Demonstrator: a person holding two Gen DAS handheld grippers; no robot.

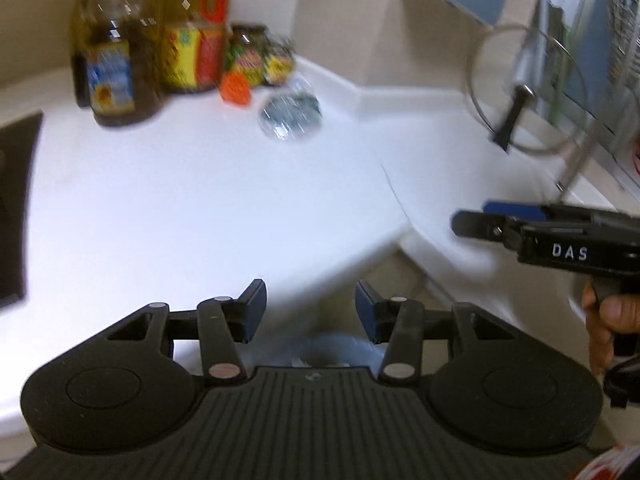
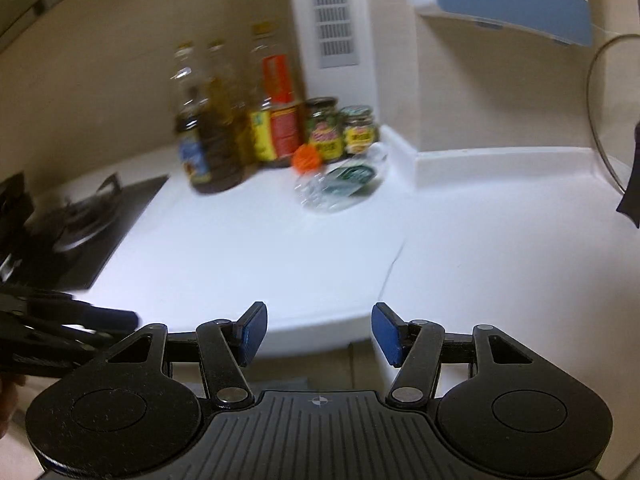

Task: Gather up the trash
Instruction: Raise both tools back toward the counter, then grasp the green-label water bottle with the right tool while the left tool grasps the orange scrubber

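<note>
While crushed bottle [image 2: 340,184] lies on counter [image 2: 240,248], both tongs [image 1: 310,312] [image 2: 318,330] gape, empty.

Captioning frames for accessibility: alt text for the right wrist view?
An open right gripper with nothing between its blue pads faces a white kitchen counter, where a crushed clear plastic bottle lies beside standing oil bottles.

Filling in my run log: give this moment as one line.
left hand-held gripper: open, empty | right hand-held gripper: open, empty | crushed plastic bottle: lying on counter, untouched
</note>
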